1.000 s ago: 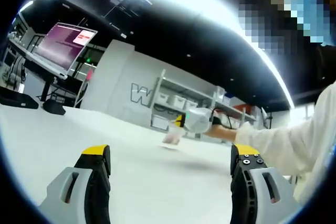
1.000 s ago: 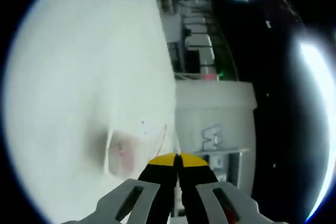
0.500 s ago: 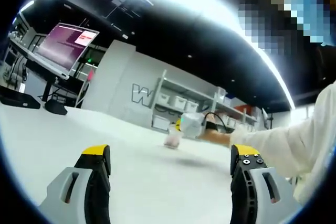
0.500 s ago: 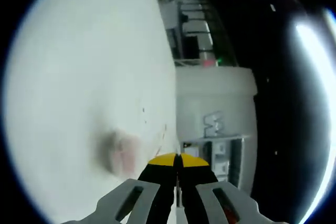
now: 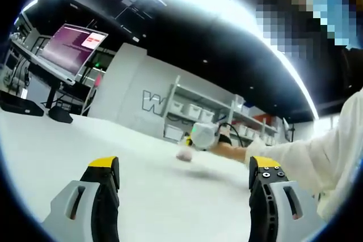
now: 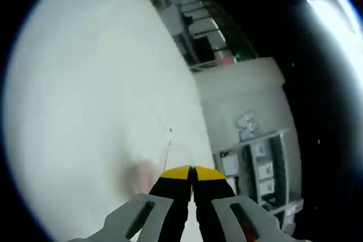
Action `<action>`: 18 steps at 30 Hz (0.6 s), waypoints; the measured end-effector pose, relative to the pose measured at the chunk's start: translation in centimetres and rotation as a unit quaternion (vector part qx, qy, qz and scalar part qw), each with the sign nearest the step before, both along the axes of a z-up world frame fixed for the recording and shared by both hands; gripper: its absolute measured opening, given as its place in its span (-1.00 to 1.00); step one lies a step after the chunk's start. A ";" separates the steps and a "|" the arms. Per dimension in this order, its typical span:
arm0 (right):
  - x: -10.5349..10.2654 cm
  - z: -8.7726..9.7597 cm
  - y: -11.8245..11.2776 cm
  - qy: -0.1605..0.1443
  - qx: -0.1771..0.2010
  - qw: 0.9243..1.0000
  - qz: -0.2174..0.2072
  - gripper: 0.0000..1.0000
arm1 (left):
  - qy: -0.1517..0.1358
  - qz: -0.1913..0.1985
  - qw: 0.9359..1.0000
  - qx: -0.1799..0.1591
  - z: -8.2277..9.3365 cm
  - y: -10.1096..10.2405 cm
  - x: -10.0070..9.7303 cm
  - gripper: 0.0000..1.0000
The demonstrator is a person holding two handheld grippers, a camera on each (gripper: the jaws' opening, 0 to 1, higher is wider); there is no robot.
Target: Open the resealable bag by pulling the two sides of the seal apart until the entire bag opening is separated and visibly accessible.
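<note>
White table (image 5: 159,196) underfoot, dark ceiling with a bright light strip overhead. Far left: tilted monitor (image 5: 71,46) with a purple screen, on a stand. Centre: grey wall (image 5: 136,97) bearing a large letter, then shelves (image 5: 198,109) holding bins.

Left gripper (image 5: 184,168): jaws spread wide, yellow tips well apart, nothing between them, low over the table.

Beyond, just right of centre: right gripper (image 5: 198,134), seen small, on a white sleeve (image 5: 306,157) reaching in from the right. Bag (image 5: 184,153) pale pink, hanging at its tip, just above the table or touching it; cannot tell which.

Right gripper view: jaws pressed together at the yellow tips (image 6: 191,173), pinching the bag's (image 6: 142,174) thin edge. Bag blurred, draped left of the tips against the table (image 6: 85,111). Seal state: cannot tell.
</note>
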State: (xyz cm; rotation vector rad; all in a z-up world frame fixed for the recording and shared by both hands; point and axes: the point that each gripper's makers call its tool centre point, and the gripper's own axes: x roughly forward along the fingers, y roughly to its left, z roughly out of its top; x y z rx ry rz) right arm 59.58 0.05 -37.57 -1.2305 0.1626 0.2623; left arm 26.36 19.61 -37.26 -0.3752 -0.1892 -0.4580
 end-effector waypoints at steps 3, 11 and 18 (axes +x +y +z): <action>-0.3 -1.0 1.1 0.042 0.082 0.996 0.004 -1.00 | 0.000 0.000 1.000 0.001 0.0 0.0 0.0 0.87; -1.1 -1.7 3.3 0.093 0.161 0.982 0.018 -1.00 | 0.000 0.000 1.000 0.001 0.1 -0.1 0.0 0.87; -1.9 -3.4 4.5 0.151 0.226 0.962 0.016 -1.00 | -0.003 -0.001 1.000 0.003 0.4 0.0 -0.2 0.87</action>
